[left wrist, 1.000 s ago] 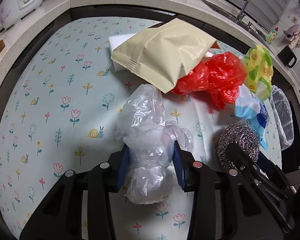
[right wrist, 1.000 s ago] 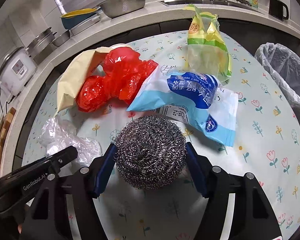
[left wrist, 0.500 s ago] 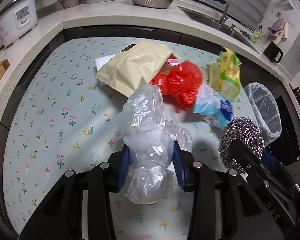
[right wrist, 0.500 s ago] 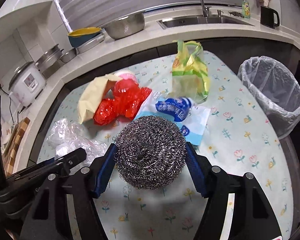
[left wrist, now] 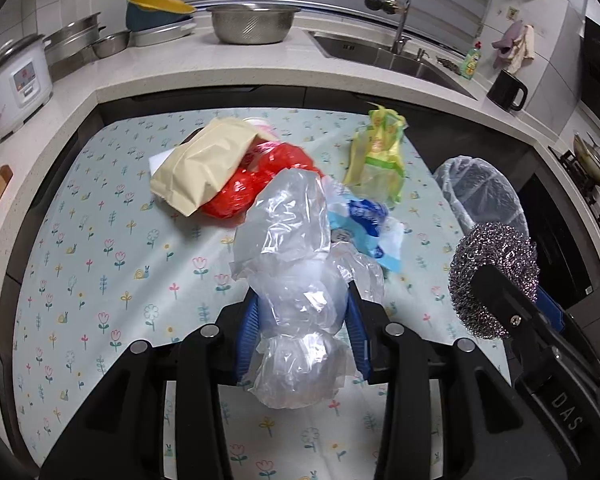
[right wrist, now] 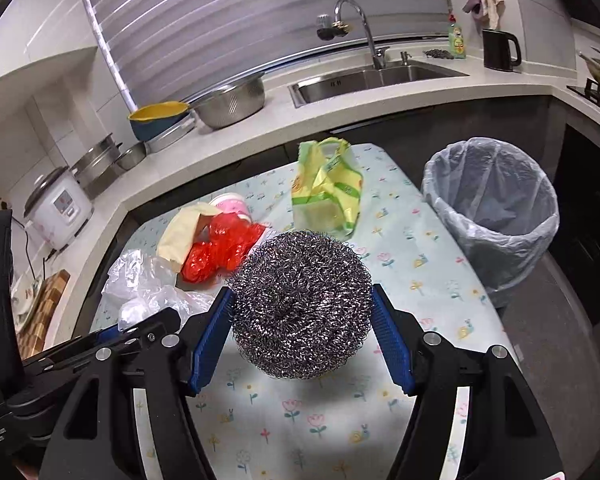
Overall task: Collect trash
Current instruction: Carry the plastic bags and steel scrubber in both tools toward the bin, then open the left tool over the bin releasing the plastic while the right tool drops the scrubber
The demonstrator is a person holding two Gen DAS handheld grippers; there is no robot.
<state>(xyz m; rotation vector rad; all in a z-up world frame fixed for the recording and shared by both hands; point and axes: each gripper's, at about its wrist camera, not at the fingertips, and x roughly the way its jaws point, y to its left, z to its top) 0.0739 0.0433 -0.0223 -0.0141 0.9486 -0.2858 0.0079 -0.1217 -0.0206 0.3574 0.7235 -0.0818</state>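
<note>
My left gripper [left wrist: 302, 316] is shut on a crumpled clear plastic bag [left wrist: 292, 264] and holds it well above the floral table [left wrist: 100, 240]. My right gripper [right wrist: 302, 316] is shut on a steel wool scrubber [right wrist: 300, 304], also lifted; the scrubber shows in the left wrist view [left wrist: 492, 276]. The clear bag shows at the left of the right wrist view [right wrist: 148, 292]. A lined trash bin [right wrist: 492, 216] stands off the table's right edge. On the table lie a beige pouch [left wrist: 204, 168], a red bag [left wrist: 260, 184], a blue-white wipes pack [left wrist: 364, 220] and a yellow-green bag [right wrist: 326, 188].
A pink cup [right wrist: 232, 206] lies behind the beige pouch. The counter behind holds a rice cooker [left wrist: 12, 84], pots, a steel colander [left wrist: 252, 22], a sink with faucet [right wrist: 364, 72] and a black kettle [right wrist: 500, 50]. A wooden board [right wrist: 40, 308] sits at left.
Both grippers have risen and pulled back from the table with their loads. The trash pile now looks smaller and farther, and the bin has come fully into view.
</note>
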